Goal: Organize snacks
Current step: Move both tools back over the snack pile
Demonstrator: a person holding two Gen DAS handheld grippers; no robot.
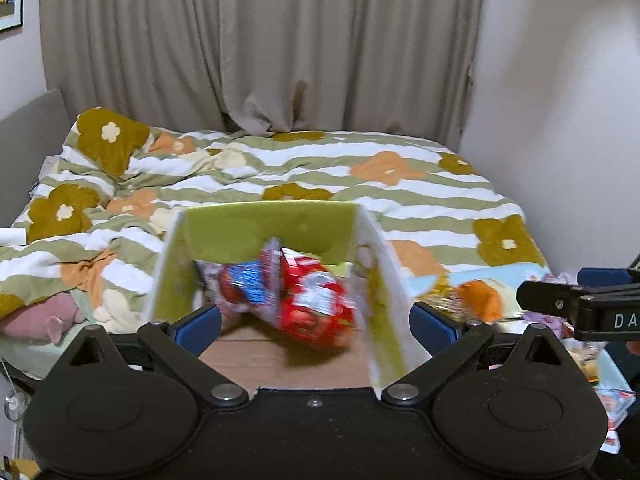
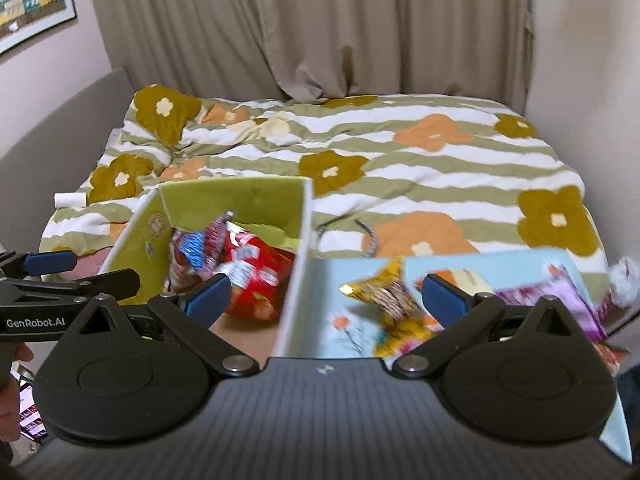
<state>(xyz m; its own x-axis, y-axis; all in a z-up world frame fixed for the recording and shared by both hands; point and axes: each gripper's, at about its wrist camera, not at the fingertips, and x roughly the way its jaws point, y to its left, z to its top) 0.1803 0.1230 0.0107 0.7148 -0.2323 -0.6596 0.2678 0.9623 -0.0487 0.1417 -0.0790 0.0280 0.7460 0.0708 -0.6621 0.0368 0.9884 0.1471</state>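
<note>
1. L gripper (image 1: 316, 318): jaws spread wide, nothing between them, hovering over the near edge of the green box (image 1: 276, 226).
2. R gripper (image 2: 325, 300): also spread, empty; it straddles the box's right wall, w/ the gold wrapper (image 2: 394, 300) just ahead of it.
3. Green box, open top, on the bed (image 2: 400, 148): holds a red snack bag (image 1: 316, 306) plus a red/blue packet (image 1: 244, 284), piled loose on the cardboard floor. Motion blur, so labels unreadable.
4. Light-blue tray (image 2: 352, 280) beside the box, to its right: gold wrapper, purple packet (image 2: 560, 296) lying on it.
5. Step, my read: btwn picks, sorting snacks into the box.
6. Next probably: R closes on the gold wrapper, lifts over the wall. Thin crinkly foil, needs a firm pinch.
</note>
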